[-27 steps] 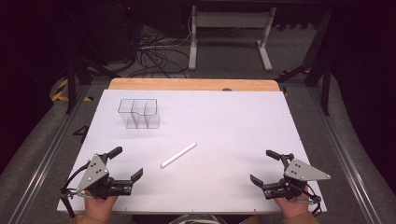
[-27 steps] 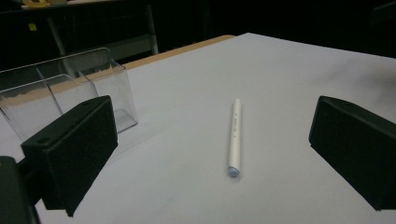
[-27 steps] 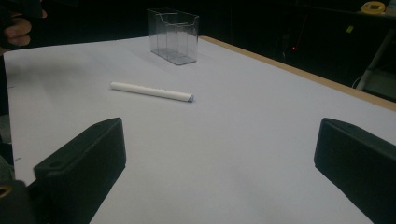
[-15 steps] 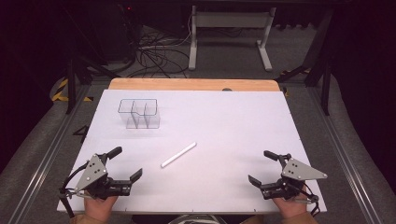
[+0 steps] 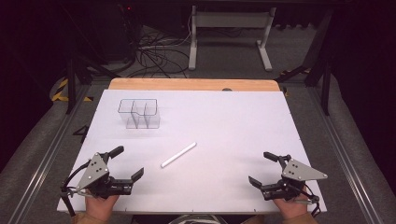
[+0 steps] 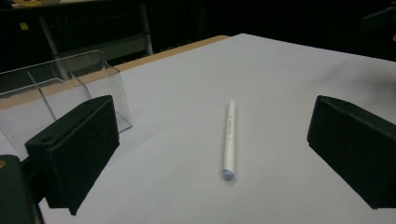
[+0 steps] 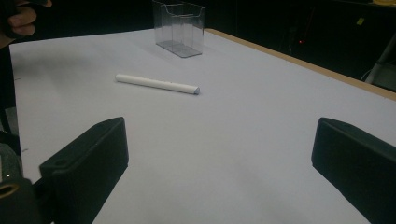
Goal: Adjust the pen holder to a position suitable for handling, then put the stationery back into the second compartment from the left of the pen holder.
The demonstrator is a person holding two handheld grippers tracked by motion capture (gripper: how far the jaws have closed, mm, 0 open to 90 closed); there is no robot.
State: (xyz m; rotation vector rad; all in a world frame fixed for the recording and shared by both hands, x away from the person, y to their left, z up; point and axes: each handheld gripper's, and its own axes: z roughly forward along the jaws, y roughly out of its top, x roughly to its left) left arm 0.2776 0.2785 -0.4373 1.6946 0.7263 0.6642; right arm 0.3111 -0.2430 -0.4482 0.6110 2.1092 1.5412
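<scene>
A white pen (image 5: 179,155) lies flat near the middle of the white table (image 5: 233,121); it also shows as the pen (image 6: 229,139) and the pen (image 7: 157,84) in the gripper views. A clear plastic organizer (image 5: 139,113) with several compartments stands upright at the far left, seen too as the organizer (image 6: 51,93) and organizer (image 7: 180,28). My left gripper (image 5: 126,163) rests open at the near left corner. My right gripper (image 5: 262,169) sits open at the near right. Both are apart from the pen, with nothing between their jaws.
A wooden strip (image 5: 191,84) edges the table's far side. Beyond it stand a white metal frame (image 5: 229,32) and tangled cables (image 5: 154,51) on the floor. Metal rails (image 5: 44,154) run along both sides of the table.
The right gripper has shifted slightly to the left along the near edge. The left gripper, pen and organizer stay where they were.
</scene>
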